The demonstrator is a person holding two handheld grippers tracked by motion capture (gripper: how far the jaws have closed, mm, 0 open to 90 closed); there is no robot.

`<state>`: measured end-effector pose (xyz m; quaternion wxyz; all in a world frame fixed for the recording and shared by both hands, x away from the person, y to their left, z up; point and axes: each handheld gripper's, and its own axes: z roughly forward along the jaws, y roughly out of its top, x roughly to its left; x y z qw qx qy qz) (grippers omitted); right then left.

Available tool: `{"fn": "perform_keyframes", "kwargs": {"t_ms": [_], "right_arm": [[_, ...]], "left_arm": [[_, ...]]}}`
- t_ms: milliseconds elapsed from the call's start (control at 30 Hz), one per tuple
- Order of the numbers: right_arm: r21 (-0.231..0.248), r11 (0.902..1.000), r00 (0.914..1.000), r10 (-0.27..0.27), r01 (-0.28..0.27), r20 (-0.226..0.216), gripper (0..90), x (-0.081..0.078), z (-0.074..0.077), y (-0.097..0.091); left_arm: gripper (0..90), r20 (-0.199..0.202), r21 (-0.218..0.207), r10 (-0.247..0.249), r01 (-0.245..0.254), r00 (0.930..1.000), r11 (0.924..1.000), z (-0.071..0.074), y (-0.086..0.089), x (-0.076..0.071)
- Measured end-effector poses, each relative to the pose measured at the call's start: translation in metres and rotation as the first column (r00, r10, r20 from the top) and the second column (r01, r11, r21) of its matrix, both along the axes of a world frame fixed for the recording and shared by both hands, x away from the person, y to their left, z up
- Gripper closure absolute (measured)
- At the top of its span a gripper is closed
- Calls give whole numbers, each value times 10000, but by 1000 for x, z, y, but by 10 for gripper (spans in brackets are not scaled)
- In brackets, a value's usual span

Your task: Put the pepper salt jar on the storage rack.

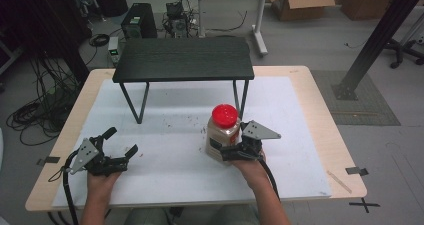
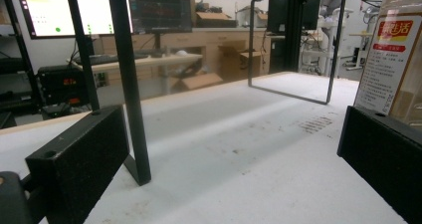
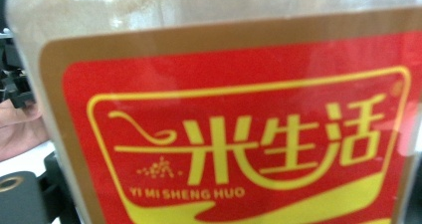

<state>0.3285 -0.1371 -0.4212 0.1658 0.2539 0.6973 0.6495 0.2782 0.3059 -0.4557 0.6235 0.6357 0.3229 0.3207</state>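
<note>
White sheet (image 1: 175, 150) covers a light wood table (image 1: 320, 115); faint dark specks mark the sheet near its middle.

Black stand (image 1: 184, 59): flat dark top on thin metal legs, placed at the far middle of the sheet. In the left gripper view one leg (image 2: 130, 84) rises close by at left, and the far leg frame (image 2: 293, 45) stands further off.

Jar (image 1: 223, 132): clear plastic, red round lid (image 1: 225, 115), pale brown contents, upright on the sheet right of centre, just near of the stand's right legs. Red label (image 3: 249, 144) with yellow characters and the words "YI MI SHENG HUO" shows in the right gripper view; a white printed panel (image 2: 383, 64) shows in the left gripper view.

Right gripper (image 1: 235, 152): held in the right hand (image 1: 250, 166) at the near right, grey plate on top, fingers pinching the jar low on its body from the near side.

Left gripper (image 1: 120, 142): held in the left hand (image 1: 100, 177) at the near left, low over the sheet, well apart from the jar. Fingers (image 2: 79, 159) spread wide with bare sheet between them, pointing toward the stand.

Floor beyond the table: computer tower (image 1: 137, 21), cables, cardboard box (image 1: 300, 5), second desk.
</note>
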Motion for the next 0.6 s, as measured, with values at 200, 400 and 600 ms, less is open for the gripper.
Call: {"fn": "perform_keyframes", "kwargs": {"t_ms": [200, 400, 600], "right_arm": [[197, 9997, 9999, 148, -149, 68, 109, 0, -2, -1], [324, 9992, 9995, 226, -232, 200, 159, 0, -3, -3], [377, 9989, 9992, 261, -273, 317, 196, -1, -4, -4]], "left_arm": [[2, 12, -3, 2, -2, 10000, 10000, 0, 0, 0], [3, 13, -8, 0, 0, 10000, 10000, 0, 0, 0], [3, 12, -14, -1, 1, 10000, 10000, 0, 0, 0]]}}
